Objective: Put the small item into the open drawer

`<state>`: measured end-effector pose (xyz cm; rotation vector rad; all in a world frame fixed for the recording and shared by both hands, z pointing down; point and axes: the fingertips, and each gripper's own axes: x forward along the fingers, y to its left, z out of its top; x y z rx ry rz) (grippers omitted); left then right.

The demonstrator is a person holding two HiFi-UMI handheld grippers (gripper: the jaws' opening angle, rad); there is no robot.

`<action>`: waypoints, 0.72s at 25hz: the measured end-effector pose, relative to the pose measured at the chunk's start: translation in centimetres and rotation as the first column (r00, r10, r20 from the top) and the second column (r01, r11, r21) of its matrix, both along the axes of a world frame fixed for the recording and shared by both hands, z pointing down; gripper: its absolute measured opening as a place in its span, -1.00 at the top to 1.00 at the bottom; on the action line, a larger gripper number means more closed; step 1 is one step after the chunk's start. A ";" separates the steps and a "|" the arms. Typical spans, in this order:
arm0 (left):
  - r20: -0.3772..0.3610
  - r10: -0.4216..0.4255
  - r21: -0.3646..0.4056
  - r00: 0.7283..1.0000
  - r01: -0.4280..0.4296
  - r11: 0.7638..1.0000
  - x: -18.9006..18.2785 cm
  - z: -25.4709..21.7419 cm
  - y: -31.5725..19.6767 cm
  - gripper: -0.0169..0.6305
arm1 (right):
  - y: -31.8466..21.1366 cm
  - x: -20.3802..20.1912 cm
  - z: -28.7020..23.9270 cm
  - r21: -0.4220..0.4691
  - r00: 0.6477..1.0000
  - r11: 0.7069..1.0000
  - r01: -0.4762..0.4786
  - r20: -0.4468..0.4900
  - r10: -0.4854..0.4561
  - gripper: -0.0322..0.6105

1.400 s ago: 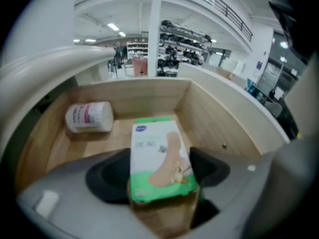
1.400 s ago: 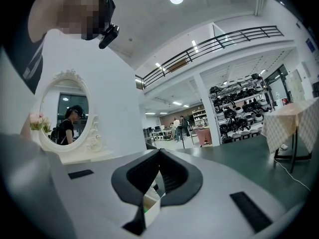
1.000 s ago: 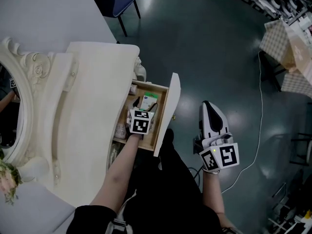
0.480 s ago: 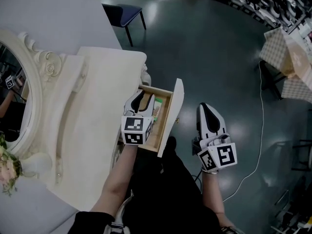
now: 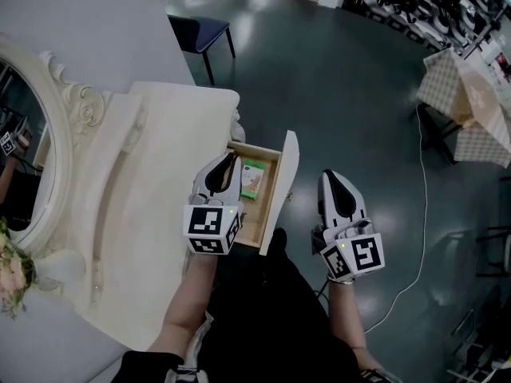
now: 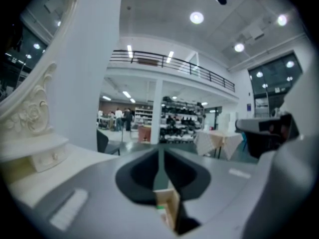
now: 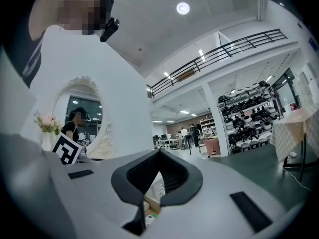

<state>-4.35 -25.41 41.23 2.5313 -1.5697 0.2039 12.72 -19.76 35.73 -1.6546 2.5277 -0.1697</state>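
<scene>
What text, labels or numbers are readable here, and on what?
No text can be read.
On the packet in the drawer: print too small.
On the marker cubes of the left gripper (jaws closing, nothing between) and right gripper: black-and-white square patterns, no letters.
On the shop shelves behind: no sign legible.

Looks like a big two-level shop or showroom hall, not a home. Told by the polished dark green floor (image 5: 359, 94) spreading wide, long racks of stacked goods (image 7: 244, 118) at the far side, a railed mezzanine (image 6: 169, 63) above, and round ceiling spotlights (image 6: 196, 17). Staged like a display too: a white carved dressing table (image 5: 160, 158) with oval mirror (image 5: 24, 150) against a plain partition (image 5: 88, 14), a lone blue chair (image 5: 200, 32), tables under checked cloths (image 5: 467, 102), distant people (image 6: 122, 117) near the racks.
</scene>
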 end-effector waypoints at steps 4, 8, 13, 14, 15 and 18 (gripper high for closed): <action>-0.019 0.004 0.022 1.000 -0.003 1.000 -0.5 -1.1 0.8 0.90 | 0.5 -0.4 -0.1 0.004 1.000 1.000 -0.002 -0.002 0.002 0.91; -0.032 0.007 0.035 0.999 -0.006 0.999 -1.0 -1.8 1.4 0.92 | 1.0 -1.0 -0.2 0.008 1.000 1.000 0.004 -0.009 -0.004 0.91; -0.029 0.015 0.049 0.999 -0.013 0.999 -1.3 -2.2 1.9 0.92 | 1.5 -1.7 -0.3 0.012 1.000 1.000 0.008 -0.010 -0.008 0.91; -0.030 0.015 0.050 0.999 -0.014 0.999 -1.4 -2.2 2.0 0.92 | 1.5 -1.8 -0.3 0.012 1.000 1.000 0.010 -0.012 -0.010 0.91; -0.032 0.016 0.051 0.999 -0.014 0.999 -1.4 -2.2 2.0 0.92 | 1.6 -1.9 -0.4 0.012 1.000 1.000 0.012 -0.017 -0.011 0.91; -0.038 0.016 0.051 0.999 -0.014 0.999 -1.5 -2.3 2.3 0.92 | 1.8 -2.2 -0.3 0.008 0.999 1.000 0.014 -0.038 -0.013 0.91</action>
